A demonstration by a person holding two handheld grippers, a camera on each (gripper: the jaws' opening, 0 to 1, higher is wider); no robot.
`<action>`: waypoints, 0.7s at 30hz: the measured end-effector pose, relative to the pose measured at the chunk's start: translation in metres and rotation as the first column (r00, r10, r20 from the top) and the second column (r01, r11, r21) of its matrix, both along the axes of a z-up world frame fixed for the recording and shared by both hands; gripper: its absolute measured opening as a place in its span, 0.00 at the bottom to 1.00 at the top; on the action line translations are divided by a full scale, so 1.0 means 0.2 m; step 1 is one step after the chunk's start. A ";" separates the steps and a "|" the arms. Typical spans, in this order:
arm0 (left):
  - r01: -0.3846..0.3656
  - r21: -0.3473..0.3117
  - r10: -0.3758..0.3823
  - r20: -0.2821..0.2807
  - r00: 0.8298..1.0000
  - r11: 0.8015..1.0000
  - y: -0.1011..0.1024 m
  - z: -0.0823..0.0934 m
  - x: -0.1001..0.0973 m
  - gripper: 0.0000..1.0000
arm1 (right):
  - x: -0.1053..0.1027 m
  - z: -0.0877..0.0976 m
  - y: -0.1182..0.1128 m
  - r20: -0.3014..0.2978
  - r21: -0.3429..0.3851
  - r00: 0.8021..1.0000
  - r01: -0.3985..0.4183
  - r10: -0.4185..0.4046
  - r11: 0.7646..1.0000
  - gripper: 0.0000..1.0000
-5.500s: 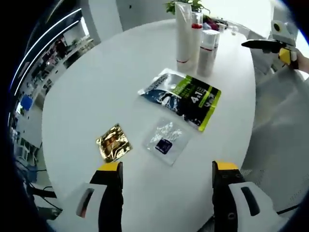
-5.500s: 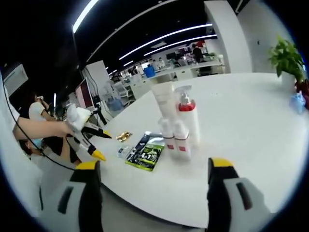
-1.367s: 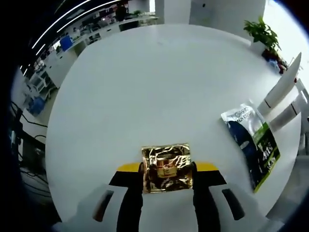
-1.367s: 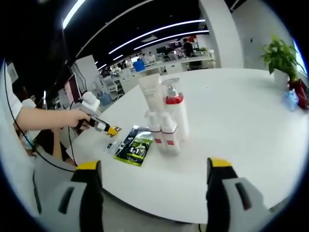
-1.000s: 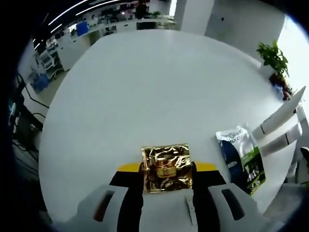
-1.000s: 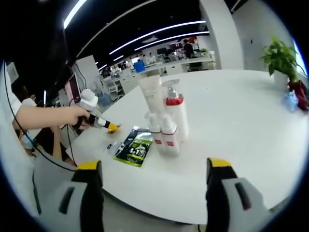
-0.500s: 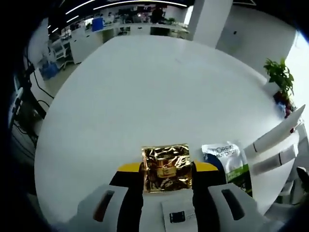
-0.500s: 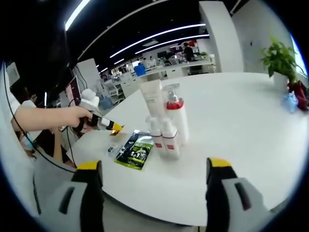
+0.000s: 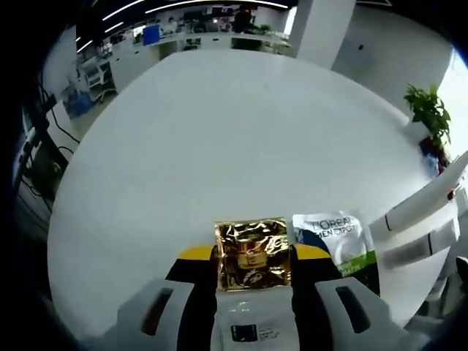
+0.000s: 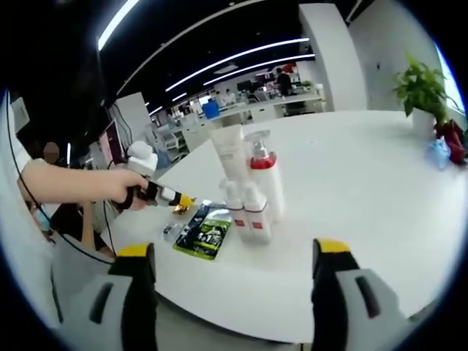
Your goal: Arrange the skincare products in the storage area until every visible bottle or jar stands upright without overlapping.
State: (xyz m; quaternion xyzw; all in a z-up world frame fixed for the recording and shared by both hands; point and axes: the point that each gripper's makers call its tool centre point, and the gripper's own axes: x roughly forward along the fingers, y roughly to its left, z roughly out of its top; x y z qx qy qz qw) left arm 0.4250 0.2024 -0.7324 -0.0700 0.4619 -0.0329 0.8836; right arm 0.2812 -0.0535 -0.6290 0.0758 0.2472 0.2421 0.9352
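My left gripper [image 9: 253, 257] is shut on a crinkled gold foil sachet [image 9: 252, 254] and holds it above the round white table [image 9: 219, 139]. Below it lie a green-and-blue mask pouch [image 9: 338, 245] and a small clear sachet [image 9: 248, 333]. The right gripper view has the left gripper [image 10: 183, 199] coming in from the left with the gold sachet, over the pouch [image 10: 204, 234]. Several bottles stand upright in a tight cluster: a tall white tube [image 10: 230, 164], a red-collared pump bottle [image 10: 265, 179] and two small red-banded bottles [image 10: 248, 212]. My right gripper [image 10: 230, 256] stands open near the table's front edge.
A potted plant [image 10: 423, 91] and a red item [image 10: 455, 139] stand at the table's far right. A person's hand and forearm [image 10: 69, 183] reach in from the left. Desks and monitors fill the office behind. Bare tabletop [image 10: 365, 190] stretches to the right of the bottles.
My left gripper has carried the gold sachet toward the pouch and bottles; the clear sachet now lies under it. The right gripper has stayed open and still.
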 end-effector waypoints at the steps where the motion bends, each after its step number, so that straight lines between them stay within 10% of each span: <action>1: -0.001 0.001 0.001 0.000 1.000 1.000 0.00 0.00 0.00 0.36 | 0.00 0.00 0.00 0.001 0.001 1.000 0.001 -0.001 1.000 0.89; 21: 0.001 0.066 -0.001 0.000 1.000 0.998 -0.01 -0.05 0.00 0.37 | 0.00 0.00 0.00 -0.004 0.007 1.000 0.003 -0.003 1.000 0.89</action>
